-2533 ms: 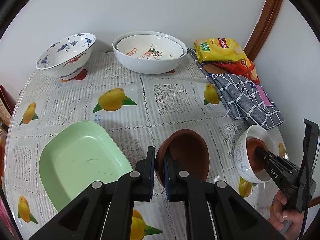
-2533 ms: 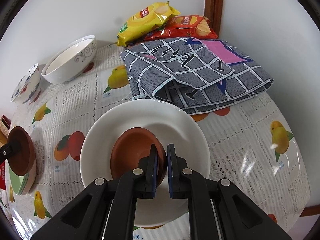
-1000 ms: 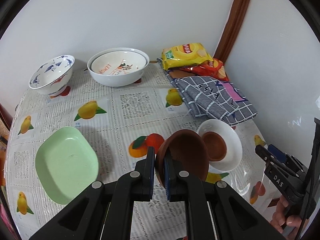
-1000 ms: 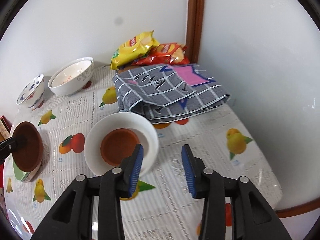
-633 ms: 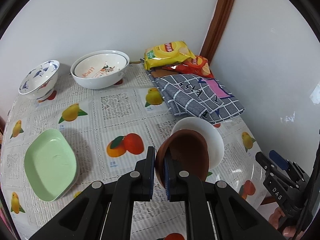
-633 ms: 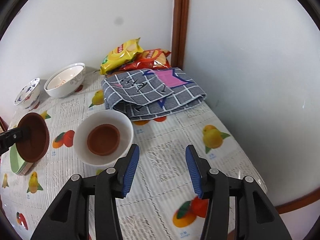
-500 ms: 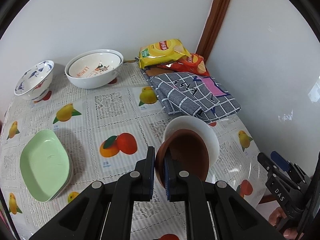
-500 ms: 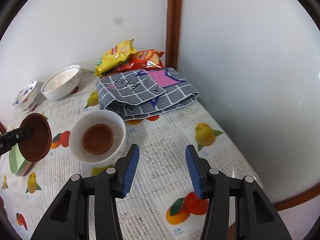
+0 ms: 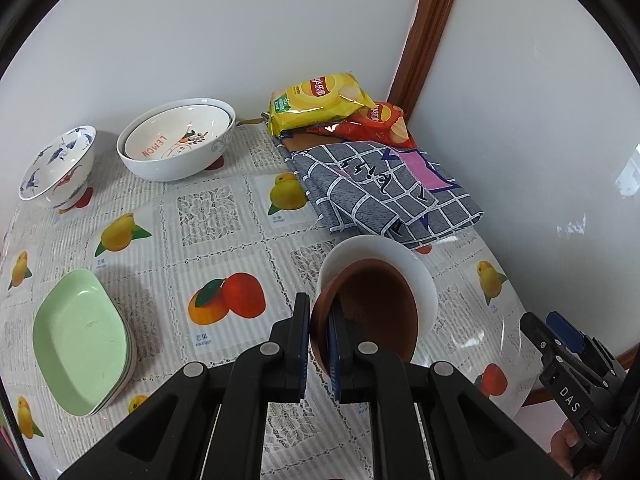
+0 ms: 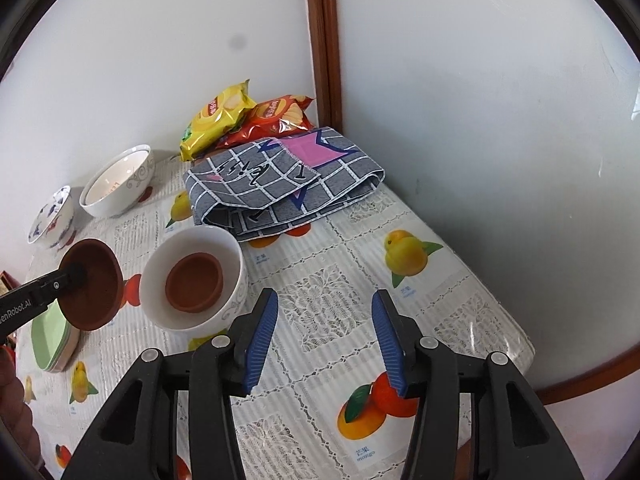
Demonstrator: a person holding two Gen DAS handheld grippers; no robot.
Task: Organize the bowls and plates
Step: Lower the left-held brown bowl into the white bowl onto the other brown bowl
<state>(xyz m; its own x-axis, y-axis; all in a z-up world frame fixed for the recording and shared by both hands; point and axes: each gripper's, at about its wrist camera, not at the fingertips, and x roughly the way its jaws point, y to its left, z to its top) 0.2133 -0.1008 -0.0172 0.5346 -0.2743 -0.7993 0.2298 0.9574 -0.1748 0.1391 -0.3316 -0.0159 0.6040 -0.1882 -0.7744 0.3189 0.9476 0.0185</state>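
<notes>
My left gripper (image 9: 318, 330) is shut on the rim of a brown bowl (image 9: 372, 308) and holds it in the air, tilted, in front of a white bowl (image 9: 416, 276). In the right wrist view the held brown bowl (image 10: 94, 284) hangs just left of the white bowl (image 10: 230, 256), which holds a second brown bowl (image 10: 194, 280). My right gripper (image 10: 324, 336) is open and empty above the table, right of the white bowl. Stacked green plates (image 9: 80, 344) lie at the left.
Two nested white bowls (image 9: 176, 144) and a blue-patterned bowl (image 9: 56, 168) stand at the back by the wall. Chip bags (image 9: 320, 104) and a folded grey checked cloth (image 9: 384, 188) fill the back right corner. The table's right edge (image 10: 516, 332) is close.
The right gripper let go of the brown bowl inside the white bowl, opened and pulled back. The left gripper carried its brown bowl from beside the green plates toward the white bowl.
</notes>
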